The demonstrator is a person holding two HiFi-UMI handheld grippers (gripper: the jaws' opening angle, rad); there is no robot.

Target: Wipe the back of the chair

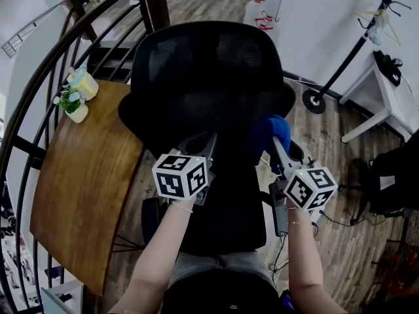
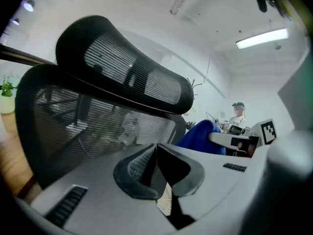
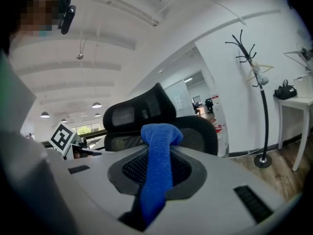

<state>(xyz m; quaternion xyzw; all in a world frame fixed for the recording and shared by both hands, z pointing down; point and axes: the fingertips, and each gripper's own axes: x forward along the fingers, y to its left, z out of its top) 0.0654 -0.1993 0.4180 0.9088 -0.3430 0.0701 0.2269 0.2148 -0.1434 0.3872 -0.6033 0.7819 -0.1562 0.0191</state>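
Here, right gripper (image 3: 157, 164) fingers clench blue cloth (image 3: 160, 133); left gripper (image 2: 156, 152) fingers pressed together.

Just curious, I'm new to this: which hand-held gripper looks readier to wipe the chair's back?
Probably the right hand-held gripper: its jaws are shut on the blue cloth, near the chair back. The left hand-held gripper is shut and empty.

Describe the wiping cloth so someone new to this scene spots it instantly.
Start at the big black mesh office chair in the middle of the head view. By the right edge of its backrest, the right gripper is shut on the cloth. It is bright blue, soft and bunched, against black mesh and grey jaws.
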